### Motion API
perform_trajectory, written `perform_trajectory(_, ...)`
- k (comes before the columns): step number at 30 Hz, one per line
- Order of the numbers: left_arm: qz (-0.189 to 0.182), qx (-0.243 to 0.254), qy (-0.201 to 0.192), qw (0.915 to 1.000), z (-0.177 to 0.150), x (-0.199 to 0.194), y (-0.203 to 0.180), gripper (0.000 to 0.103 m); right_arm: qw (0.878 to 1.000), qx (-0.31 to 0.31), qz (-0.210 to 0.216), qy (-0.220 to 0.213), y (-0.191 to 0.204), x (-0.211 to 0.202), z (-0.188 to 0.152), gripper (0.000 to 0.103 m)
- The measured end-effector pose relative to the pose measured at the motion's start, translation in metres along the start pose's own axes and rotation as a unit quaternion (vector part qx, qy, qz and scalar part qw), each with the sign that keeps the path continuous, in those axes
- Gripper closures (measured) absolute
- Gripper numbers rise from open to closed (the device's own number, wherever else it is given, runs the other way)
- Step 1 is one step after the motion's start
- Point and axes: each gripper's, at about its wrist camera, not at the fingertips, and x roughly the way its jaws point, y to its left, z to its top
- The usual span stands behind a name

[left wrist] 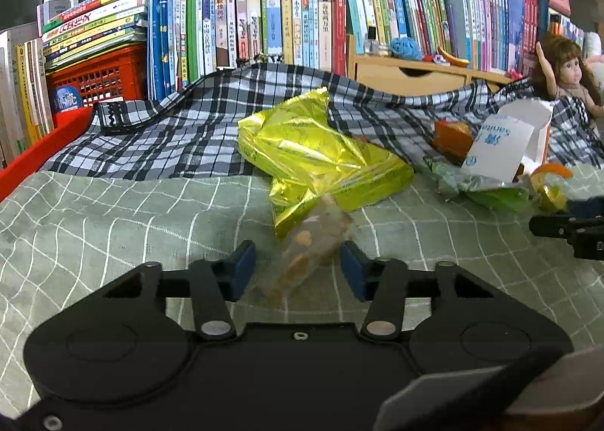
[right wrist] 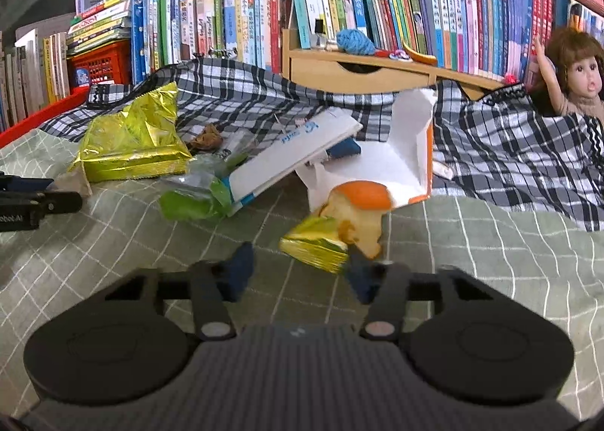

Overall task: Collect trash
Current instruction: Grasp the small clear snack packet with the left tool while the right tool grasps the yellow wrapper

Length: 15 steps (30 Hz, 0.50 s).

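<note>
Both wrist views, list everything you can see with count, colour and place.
large foil bag: one, yellow-green, on green grid cloth
clear snack wrapper: one, brownish, between left gripper's pads
small foil packet: one, gold, before right gripper
orange peel: one, orange, behind packet
white carton: one, opened
green wrapper: one, left of carton
checked cloth: one, black-white, behind
books: many, back row
doll: one, right
left gripper: one, black
right gripper: one, black

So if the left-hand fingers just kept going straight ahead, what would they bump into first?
Most likely the clear wrapper with brownish crumbs already lying between the left gripper's fingers. Just beyond it sits the big yellow foil bag, though depth is hard to judge here.
</note>
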Motion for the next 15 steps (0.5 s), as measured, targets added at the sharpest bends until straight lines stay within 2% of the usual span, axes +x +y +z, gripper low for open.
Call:
perform_trajectory(2, -0.010, -0.012, -0.006, 0.9999, 0.002, -0.002, 0.002, 0.072, 1.000, 0.003, 0.000, -0.002, -0.001, -0.001, 0.000, 0.069)
perform_trajectory(3, -0.015, -0.016, -0.006, 0.9997, 0.002, -0.003, 0.002, 0.073, 1.000, 0.003, 0.000, -0.003, -0.001, -0.001, 0.000, 0.075)
perform_trajectory(6, -0.016, -0.011, -0.012, 0.9997, 0.002, -0.007, 0.000, 0.074, 1.000, 0.006, 0.001, -0.009, -0.002, -0.006, -0.001, 0.080)
perform_trajectory(15, -0.018, -0.021, -0.015, 0.9995, 0.004, -0.019, 0.002, 0.075, 0.999, -0.006, 0.002, -0.051, 0.000, -0.034, 0.008, 0.081)
